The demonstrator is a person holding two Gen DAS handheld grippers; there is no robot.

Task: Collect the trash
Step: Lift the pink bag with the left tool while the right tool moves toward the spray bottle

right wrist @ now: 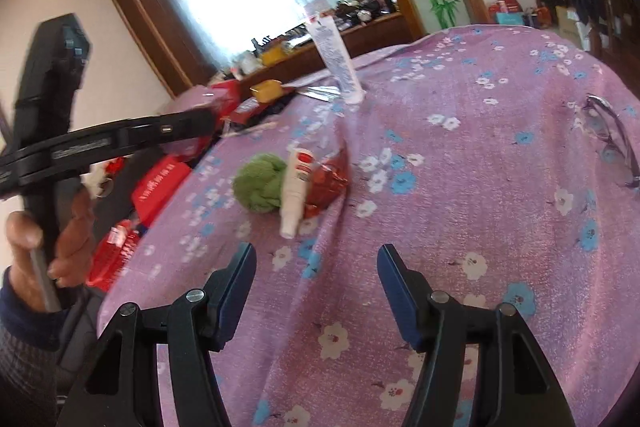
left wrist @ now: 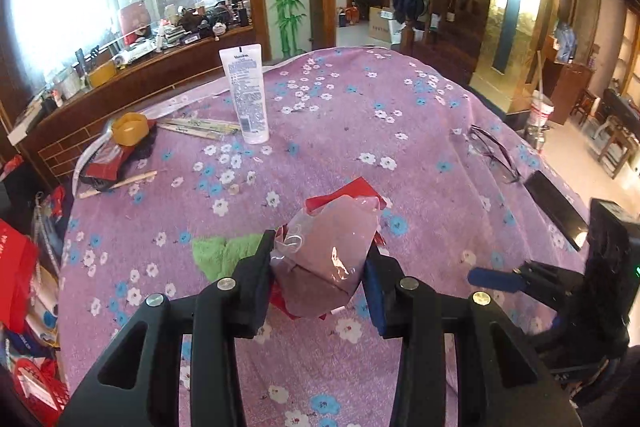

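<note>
My left gripper [left wrist: 320,259] is shut on a crumpled clear plastic wrapper [left wrist: 328,251] with red packaging behind it, held above the purple flowered tablecloth [left wrist: 340,131]. A green cloth [left wrist: 224,253] lies just left of it. In the right wrist view my right gripper [right wrist: 316,263] is open and empty above the cloth. Ahead of it lie a green cloth [right wrist: 260,187], a small white tube with a red label [right wrist: 296,187] and a red wrapper [right wrist: 328,179]. The left gripper [right wrist: 192,131] shows at the left of that view, blurred, with red wrapping at its tip.
A tall white lotion tube [left wrist: 246,95] stands at the back. Chopsticks [left wrist: 200,127], a yellow cap [left wrist: 130,129] and red packets [left wrist: 106,163] lie at the back left. Glasses [left wrist: 494,151] and a dark phone [left wrist: 556,207] lie at the right edge. Red bags [right wrist: 160,183] sit beside the table.
</note>
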